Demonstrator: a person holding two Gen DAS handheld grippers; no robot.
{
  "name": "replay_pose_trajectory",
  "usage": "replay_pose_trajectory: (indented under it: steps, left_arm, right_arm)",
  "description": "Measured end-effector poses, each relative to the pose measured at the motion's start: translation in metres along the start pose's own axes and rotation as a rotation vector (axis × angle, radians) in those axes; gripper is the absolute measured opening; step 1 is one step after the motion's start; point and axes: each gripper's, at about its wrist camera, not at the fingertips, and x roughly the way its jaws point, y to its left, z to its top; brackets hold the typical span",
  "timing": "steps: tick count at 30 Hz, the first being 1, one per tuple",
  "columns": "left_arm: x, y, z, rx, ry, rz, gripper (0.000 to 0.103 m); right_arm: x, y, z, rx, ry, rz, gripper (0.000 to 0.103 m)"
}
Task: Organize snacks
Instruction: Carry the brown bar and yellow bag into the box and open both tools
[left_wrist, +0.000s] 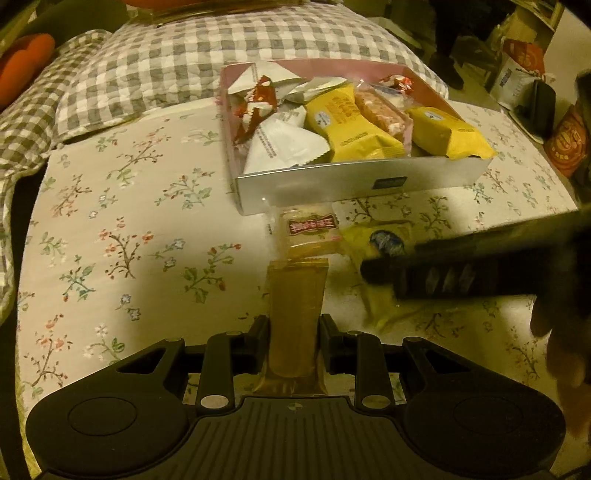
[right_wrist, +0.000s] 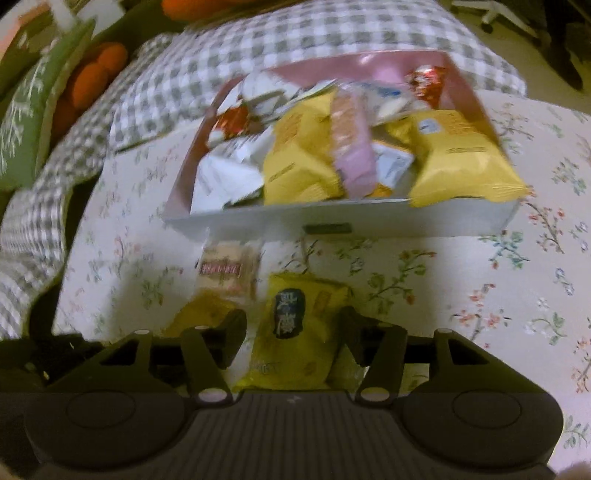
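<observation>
My left gripper (left_wrist: 295, 326) is shut on a slim amber snack packet (left_wrist: 297, 291) that sticks out forward over the flowered sheet. Ahead stands an open silver box (left_wrist: 332, 186) with pink inner walls, packed with yellow, white and red snack packets. In front of the box lie a clear packet with a red label (left_wrist: 312, 229) and a yellow packet (left_wrist: 384, 242). In the right wrist view my right gripper (right_wrist: 291, 332) straddles that yellow packet (right_wrist: 295, 325), open, with a gap at the left finger (right_wrist: 231, 334). The silver box (right_wrist: 369, 219) and the red-label packet (right_wrist: 225, 271) lie beyond it.
A grey checked quilt (left_wrist: 147, 66) is bunched up behind and left of the box. Orange cushions (left_wrist: 22, 62) and a green pillow (right_wrist: 26, 110) sit at the far left. Bags and boxes (left_wrist: 517, 74) stand on the floor past the bed's right edge.
</observation>
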Motion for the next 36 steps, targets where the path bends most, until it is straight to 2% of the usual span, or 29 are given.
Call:
replay_pose_trajectory:
  steps: [3,5,8,27,36]
  left_arm:
    - [-0.003,0.004,0.001,-0.012,-0.01,-0.009,0.026]
    - [-0.007,0.005,0.003,-0.022,-0.02,-0.022,0.026]
    - [-0.01,0.003,0.003,-0.02,-0.029,-0.031,0.026]
    - [-0.029,-0.003,0.007,-0.032,-0.074,-0.095,0.026]
    - [-0.049,0.016,0.018,-0.115,-0.148,-0.125,0.026]
  right_arm:
    - [-0.001,0.016,-0.005,-0.095,-0.026,-0.059,0.042]
    - [-0.006,0.019,-0.004,-0.115,-0.042,-0.064,0.037]
    - [-0.013,0.013,-0.002,-0.074,-0.033,-0.024,0.032]
    - [-0.036,-0.003,-0.004,0.016,-0.043,0.041,0.031]
    - [-0.062,-0.024,0.005,0.079,-0.106,0.092,0.031]
